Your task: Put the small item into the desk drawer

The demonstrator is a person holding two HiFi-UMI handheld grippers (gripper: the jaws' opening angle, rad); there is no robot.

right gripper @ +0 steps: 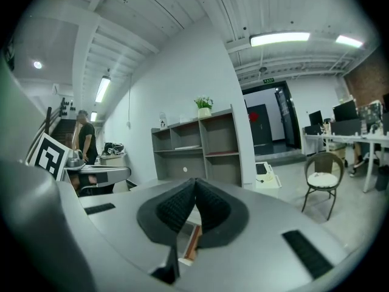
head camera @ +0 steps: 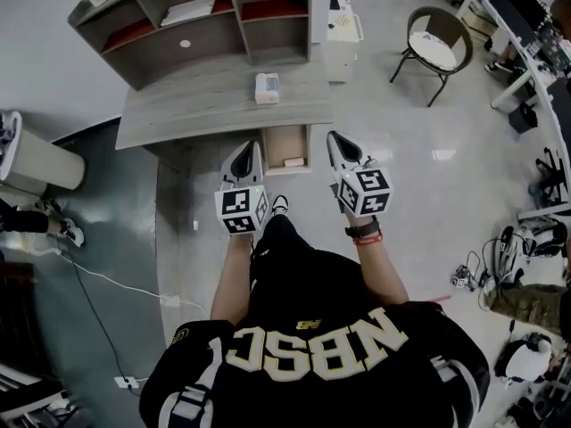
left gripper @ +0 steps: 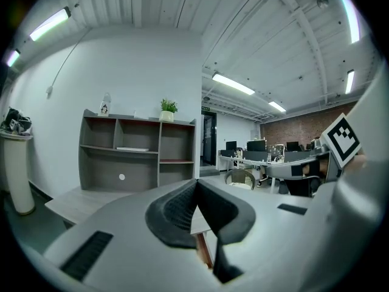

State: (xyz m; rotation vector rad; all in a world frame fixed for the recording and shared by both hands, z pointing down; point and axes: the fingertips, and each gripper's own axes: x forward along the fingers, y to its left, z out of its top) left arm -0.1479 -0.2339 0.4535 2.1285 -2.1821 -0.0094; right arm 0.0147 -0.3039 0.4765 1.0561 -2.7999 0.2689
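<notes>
Drawer: drawer (head camera: pixel 284 143) stands open below the table (head camera: pixel 196 105) front edge, reachable from above.
Drawer sides: left gripper (head camera: pixel 252 146) and right gripper (head camera: pixel 332 137) flank it closely.
Front edge: box (head camera: pixel 267 87) stands just behind the drawer.
Back edge: shelf unit (head camera: pixel 205 25) blocks it.

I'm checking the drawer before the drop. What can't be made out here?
- Small box label: head view, too small.
- Drawer contents: head view, a pale thing inside, too small to identify.
- Left gripper view: shut fingers cover most of the drawer.
</notes>
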